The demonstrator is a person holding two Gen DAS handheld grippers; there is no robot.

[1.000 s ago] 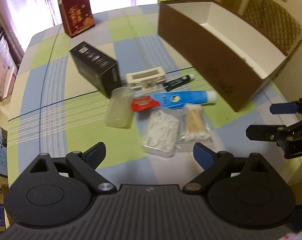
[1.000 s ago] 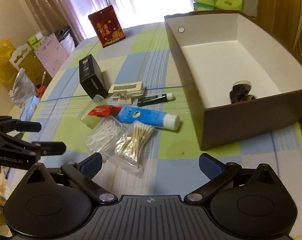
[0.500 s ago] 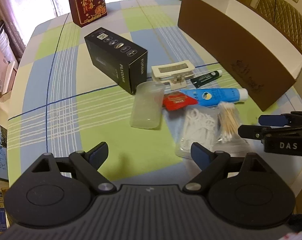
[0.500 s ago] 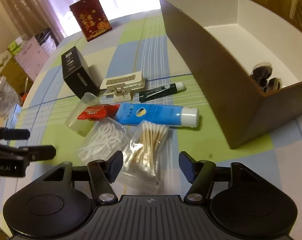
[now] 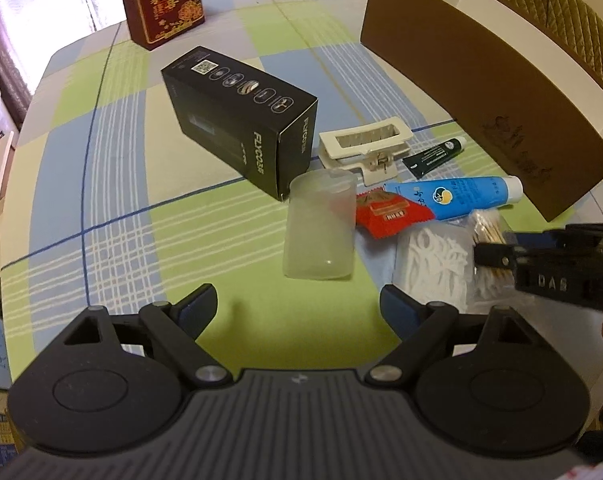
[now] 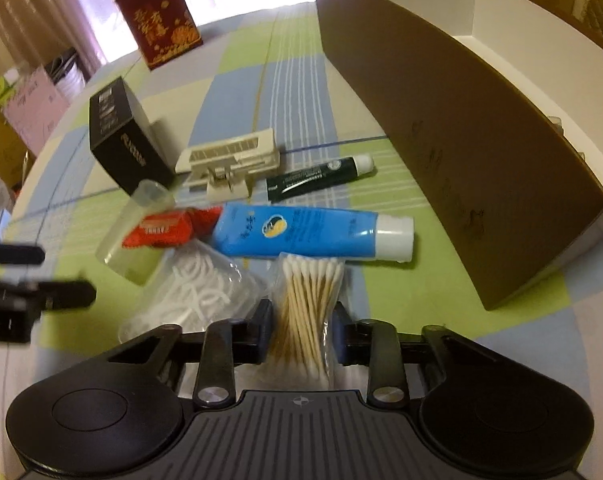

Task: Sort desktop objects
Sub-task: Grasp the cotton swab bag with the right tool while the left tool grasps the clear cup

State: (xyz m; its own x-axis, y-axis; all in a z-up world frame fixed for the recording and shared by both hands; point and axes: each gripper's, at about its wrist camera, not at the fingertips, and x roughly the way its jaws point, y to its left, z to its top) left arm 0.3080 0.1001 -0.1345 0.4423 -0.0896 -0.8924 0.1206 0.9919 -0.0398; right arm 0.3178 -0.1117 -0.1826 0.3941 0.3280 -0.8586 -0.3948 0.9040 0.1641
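**Kid:** What is your right gripper (image 6: 301, 330) doing?

**Me:** Its jaws have just been closing, and now they are narrow, squeezing a little clear bag of cotton swabs (image 6: 307, 312) between them. The bag lies near the table's (image 5: 113, 184) front edge, just below the blue tube (image 6: 301, 232) and beside a bag of white floss picks (image 6: 197, 288).

**Kid:** Is the bag heavy?

**Me:** I think it is very light. The bag is soft and crinkly, and the plastic looks slippery. The sticks inside are thin and could bend or snap, so I should not squeeze too hard.

**Kid:** Where do you grab it?

**Me:** Across the middle of the bundle, where the sticks are packed tight. If I pinch only loose plastic at a corner, it may slide out.

**Kid:** And your left gripper (image 5: 297, 300)?

**Me:** Its jaws are wide and hold nothing. They have closed in just a bit. It hangs in front of the frosted plastic cup (image 5: 319, 226), which lies on its side.

**Kid:** Where does it all go?

**Me:** I guess into the big brown box (image 6: 441, 128) at the right edge of the table.
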